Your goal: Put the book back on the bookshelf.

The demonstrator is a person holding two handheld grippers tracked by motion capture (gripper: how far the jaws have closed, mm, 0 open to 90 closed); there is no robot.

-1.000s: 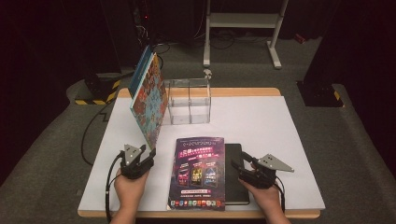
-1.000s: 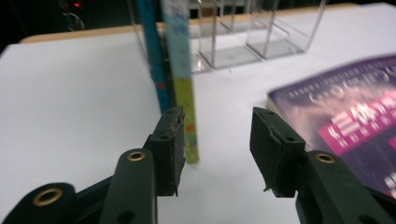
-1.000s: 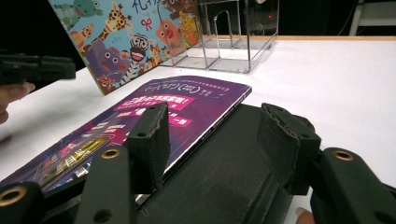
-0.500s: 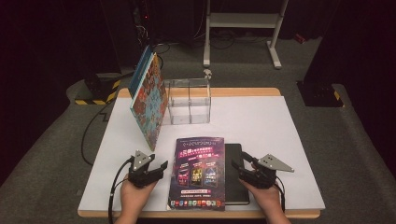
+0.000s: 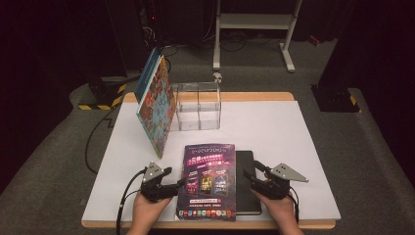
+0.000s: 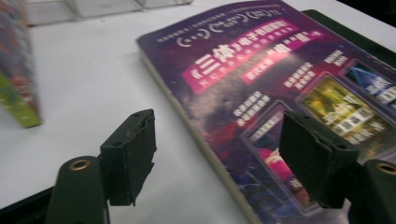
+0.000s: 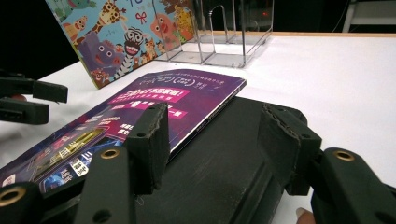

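Book (image 5: pixel 207 181) lies between my two grippers from above, part-covering a black folder (image 5: pixel 248 169). Left gripper (image 6: pixel 217 154) view: jaws have just been opening and straddle the book's edge untouched; I should sink lower before closing. Right gripper (image 7: pixel 212 140) view: jaws spread over the folder, holding nothing.

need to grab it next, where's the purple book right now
In the high view the purple paperback book lies flat at the table's near edge, overlapping a black flat book on its right, between the left tongs and right tongs.
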